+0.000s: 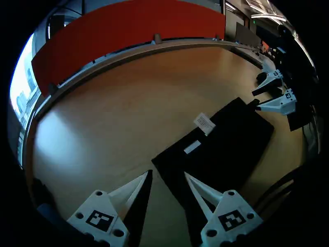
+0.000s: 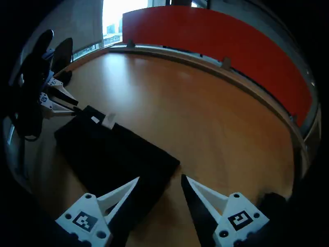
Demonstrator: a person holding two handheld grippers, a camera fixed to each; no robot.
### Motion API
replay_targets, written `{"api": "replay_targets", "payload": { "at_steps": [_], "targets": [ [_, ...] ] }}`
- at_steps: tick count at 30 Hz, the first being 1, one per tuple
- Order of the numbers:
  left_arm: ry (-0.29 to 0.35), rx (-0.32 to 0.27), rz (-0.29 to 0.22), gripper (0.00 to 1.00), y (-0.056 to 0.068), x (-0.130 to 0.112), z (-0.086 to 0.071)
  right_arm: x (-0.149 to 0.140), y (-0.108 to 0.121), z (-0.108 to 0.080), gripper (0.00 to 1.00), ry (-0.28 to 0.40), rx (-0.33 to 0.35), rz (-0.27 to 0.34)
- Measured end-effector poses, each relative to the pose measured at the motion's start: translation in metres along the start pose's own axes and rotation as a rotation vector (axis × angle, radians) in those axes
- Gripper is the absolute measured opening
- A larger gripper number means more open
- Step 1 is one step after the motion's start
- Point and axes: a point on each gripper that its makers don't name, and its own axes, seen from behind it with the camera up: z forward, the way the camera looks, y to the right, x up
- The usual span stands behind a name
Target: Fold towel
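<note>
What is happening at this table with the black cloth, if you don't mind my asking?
A person is working on a flat black rectangular towel that lies on the light wooden table, using two handheld grippers. The left gripper and the right gripper are both open, each at an opposite corner of the towel, and neither is clamped on it. A small white tag sticks out at one edge.

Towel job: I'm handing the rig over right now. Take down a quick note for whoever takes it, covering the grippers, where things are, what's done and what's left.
Left gripper: open, with one corner of the black towel between its fingers, not clamped.
Right gripper: open, at a corner of the towel's other end, not clamped.
The towel lies flat as a rectangle on the wooden table, with a white tag at one edge.
Done: grippers are lined up.
Left: probably grip both corners and fold it over.
</note>
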Motion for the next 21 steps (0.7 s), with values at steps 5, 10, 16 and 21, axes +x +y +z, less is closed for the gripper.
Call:
{"api": "replay_targets", "payload": {
  "at_steps": [5, 10, 16, 21],
  "targets": [
    [0.003, 0.011, -0.011, 0.45, -0.005, 0.003, 0.0, 0.003, 0.003, 0.0, 0.7, 0.006, -0.007, -0.003],
    [0.012, 0.017, -0.012, 0.55, -0.008, 0.006, -0.004, 0.005, 0.005, -0.002, 0.77, 0.012, -0.013, -0.012],
    [0.011, -0.003, -0.024, 1.0, -0.005, 0.005, -0.007, 0.009, 0.009, -0.004, 0.95, 0.026, -0.028, -0.017],
    [0.016, -0.003, -0.033, 1.0, -0.005, 0.004, -0.01, 0.013, 0.008, -0.006, 0.95, 0.04, -0.028, -0.006]
  ]
}}
